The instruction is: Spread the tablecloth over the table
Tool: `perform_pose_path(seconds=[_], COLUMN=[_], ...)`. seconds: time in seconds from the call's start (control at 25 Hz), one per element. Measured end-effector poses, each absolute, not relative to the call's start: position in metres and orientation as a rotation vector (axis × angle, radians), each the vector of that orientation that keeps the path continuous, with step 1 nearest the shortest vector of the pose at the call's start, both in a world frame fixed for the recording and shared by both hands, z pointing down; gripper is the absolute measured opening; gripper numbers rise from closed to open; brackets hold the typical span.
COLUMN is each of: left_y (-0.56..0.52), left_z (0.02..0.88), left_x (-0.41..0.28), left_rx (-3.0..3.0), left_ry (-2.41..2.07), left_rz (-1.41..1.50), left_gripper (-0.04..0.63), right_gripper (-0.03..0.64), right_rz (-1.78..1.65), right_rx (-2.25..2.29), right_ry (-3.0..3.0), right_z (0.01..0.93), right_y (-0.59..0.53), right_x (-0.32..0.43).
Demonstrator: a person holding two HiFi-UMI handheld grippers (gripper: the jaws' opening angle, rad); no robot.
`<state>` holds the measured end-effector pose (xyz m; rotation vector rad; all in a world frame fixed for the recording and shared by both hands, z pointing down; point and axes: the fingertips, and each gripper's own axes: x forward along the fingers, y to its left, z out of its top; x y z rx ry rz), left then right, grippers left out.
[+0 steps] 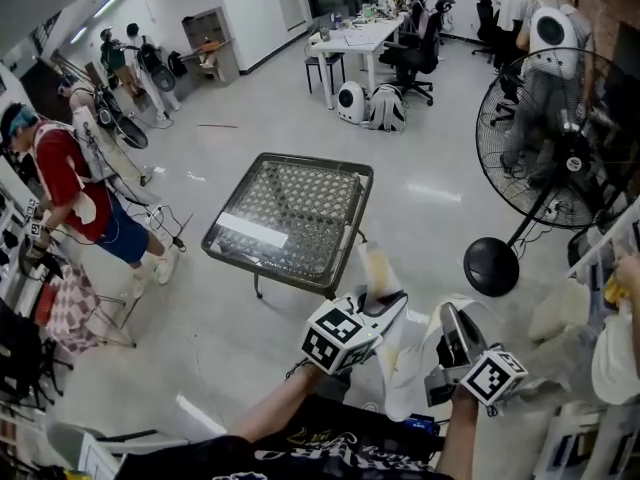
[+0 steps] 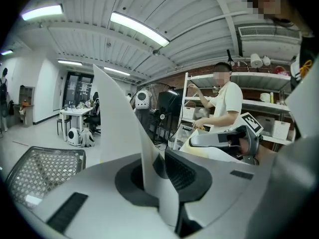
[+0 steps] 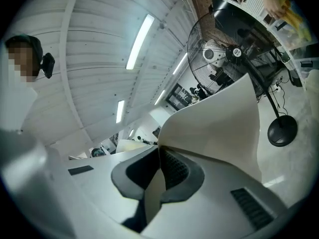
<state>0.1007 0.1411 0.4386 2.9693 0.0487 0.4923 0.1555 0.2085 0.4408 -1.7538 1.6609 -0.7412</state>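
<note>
The square folding table [image 1: 290, 218] with a perforated top stands on the floor ahead of me, and its corner shows low left in the left gripper view [image 2: 45, 171]. The white tablecloth [image 1: 405, 363] hangs bunched between my two grippers, short of the table's near edge. My left gripper [image 1: 385, 303] is shut on a fold of the tablecloth [image 2: 119, 128], which rises as a stiff sheet out of the jaws [image 2: 158, 176]. To its right, my right gripper [image 1: 450, 318] is shut on another part of the tablecloth [image 3: 219, 123], pinched between the dark pads [image 3: 160, 171].
A tall standing fan [image 1: 560, 158] with a round base [image 1: 490, 266] is to the right of the table. Shelving and a person are at the far right [image 2: 224, 103]. A person in red [image 1: 70, 183] stands at the left. Desks and chairs [image 1: 370, 38] are at the back.
</note>
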Motion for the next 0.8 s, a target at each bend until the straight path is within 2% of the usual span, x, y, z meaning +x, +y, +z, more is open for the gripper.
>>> perform_pose_path(seconds=[0.48,0.8], left_y=[0.009,-0.107], left_z=[0.41,0.38], left_x=[0.112,0.126], left_rx=[2.969,3.003], left_ry=[0.093,0.126], left_rz=[0.345,0.274], left_gripper=[0.049,0.049], right_gripper=[0.021,0.021], right_rz=[-0.707,-0.611], right_rx=[-1.767,-1.819], right_ry=[1.717,1.72], right_z=[0.415,0.375], right_y=[0.068,-0.046], right_x=[0.154,0.184])
